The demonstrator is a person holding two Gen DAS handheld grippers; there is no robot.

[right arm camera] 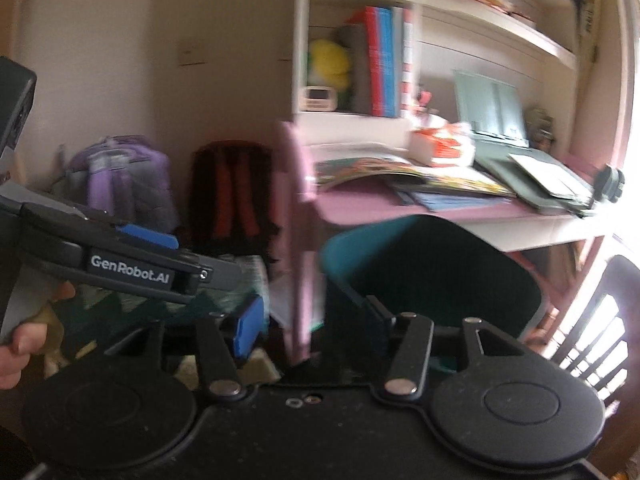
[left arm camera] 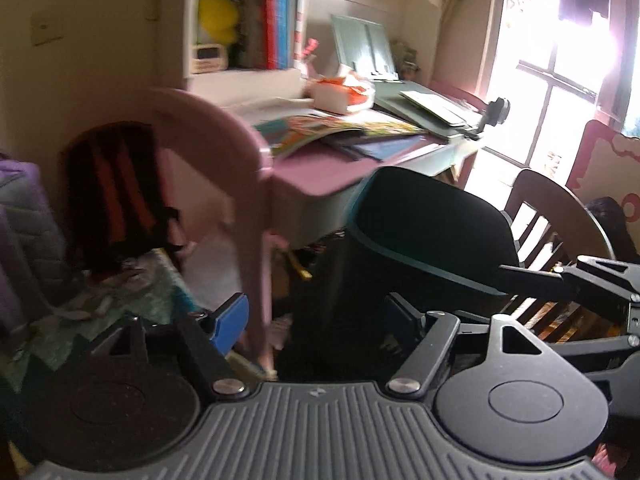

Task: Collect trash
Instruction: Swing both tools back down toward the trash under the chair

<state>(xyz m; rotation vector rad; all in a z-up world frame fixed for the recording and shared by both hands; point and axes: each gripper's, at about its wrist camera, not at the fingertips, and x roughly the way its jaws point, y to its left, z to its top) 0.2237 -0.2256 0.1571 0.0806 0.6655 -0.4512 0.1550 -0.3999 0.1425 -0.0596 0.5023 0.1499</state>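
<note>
My left tongs (left arm camera: 316,320) are spread wide with nothing between the blue pads (left arm camera: 230,320). My right tongs (right arm camera: 316,324) are likewise spread and empty. Directly ahead of both sits a teal bin (right arm camera: 424,272), its dark mouth tipped toward me; in the left view my right tongs reach in from the right and touch its rim. Beyond the bin is the pink surface (right arm camera: 360,204), heaped with open picture books (right arm camera: 404,170). At the back of that heap lies a crumpled white and orange wrapper (right arm camera: 442,140), well apart from both tongs. Left of the surface, a red and black backpack (right arm camera: 234,196) and a purple backpack (right arm camera: 120,180) lean against the wall.
</note>
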